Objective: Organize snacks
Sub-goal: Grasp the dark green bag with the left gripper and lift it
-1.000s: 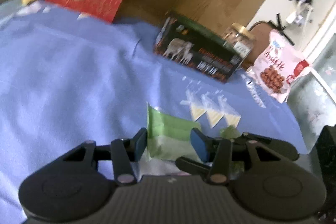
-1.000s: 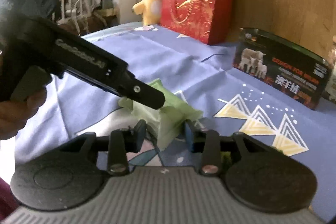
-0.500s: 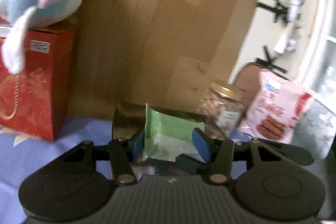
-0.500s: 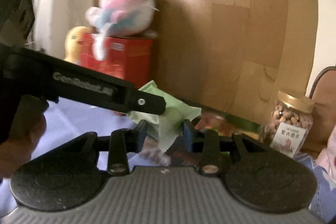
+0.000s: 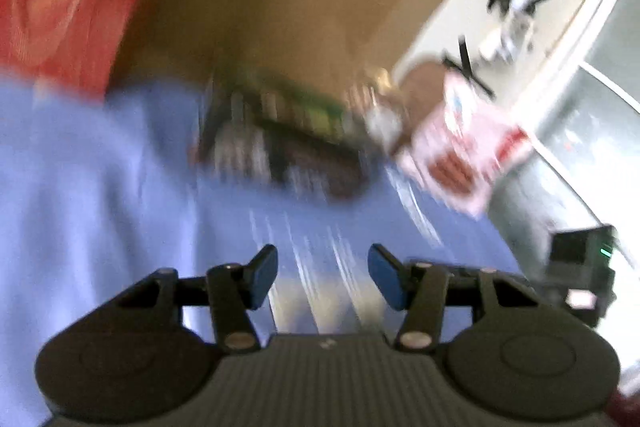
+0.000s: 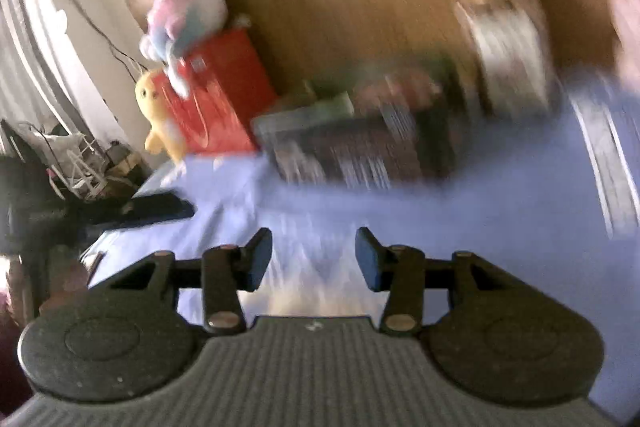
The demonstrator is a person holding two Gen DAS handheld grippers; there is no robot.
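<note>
Both views are pretty smeared. Left gripper [image 5: 323, 277] has nothing between its blue pads; right gripper [image 6: 314, 259] is empty too, jaws still spreading. Green snack packet [image 6: 310, 109] — looks like it's lying on the dark box [image 6: 360, 147] across the blue cloth [image 6: 500, 211].

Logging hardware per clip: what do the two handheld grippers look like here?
Both match: the left gripper and right gripper have blue-padded fingers on black linkage arms with silver rivets, two round black discs, and a ribbed grey body between them. No cables or sleeves show.
</note>
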